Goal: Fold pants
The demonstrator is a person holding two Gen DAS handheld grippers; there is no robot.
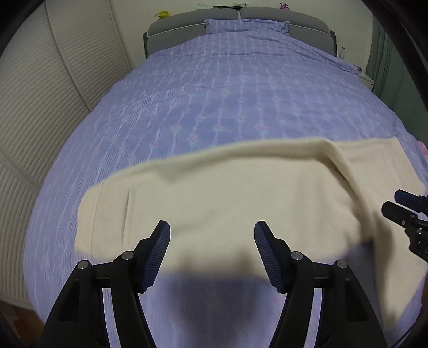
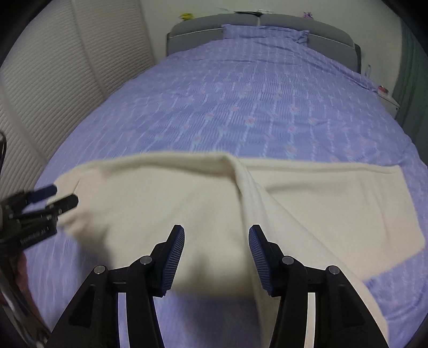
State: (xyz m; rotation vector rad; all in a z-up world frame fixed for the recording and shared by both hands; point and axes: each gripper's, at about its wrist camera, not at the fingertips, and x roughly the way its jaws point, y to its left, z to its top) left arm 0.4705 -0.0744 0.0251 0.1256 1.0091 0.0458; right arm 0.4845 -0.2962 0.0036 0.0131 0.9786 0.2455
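Observation:
Cream pants (image 1: 227, 192) lie flat across the near end of the bed, blurred in both views. In the right wrist view the pants (image 2: 149, 195) show a raised fold running from the middle toward the near right. My left gripper (image 1: 211, 230) hovers over the pants' near edge, open, with nothing between its blue pads. My right gripper (image 2: 216, 233) is open over the fold, its pads clear of the cloth. Each gripper also shows in the other's view: the right gripper (image 1: 401, 206) at the right edge, the left gripper (image 2: 61, 195) at the left edge.
The bed has a purple patterned cover (image 1: 214, 93), a matching pillow (image 1: 246, 25) and a grey headboard (image 1: 174, 29) at the far end. White louvered doors (image 1: 53, 88) line the left side. A white nightstand (image 2: 388, 100) and a green curtain (image 2: 412, 67) stand at the far right.

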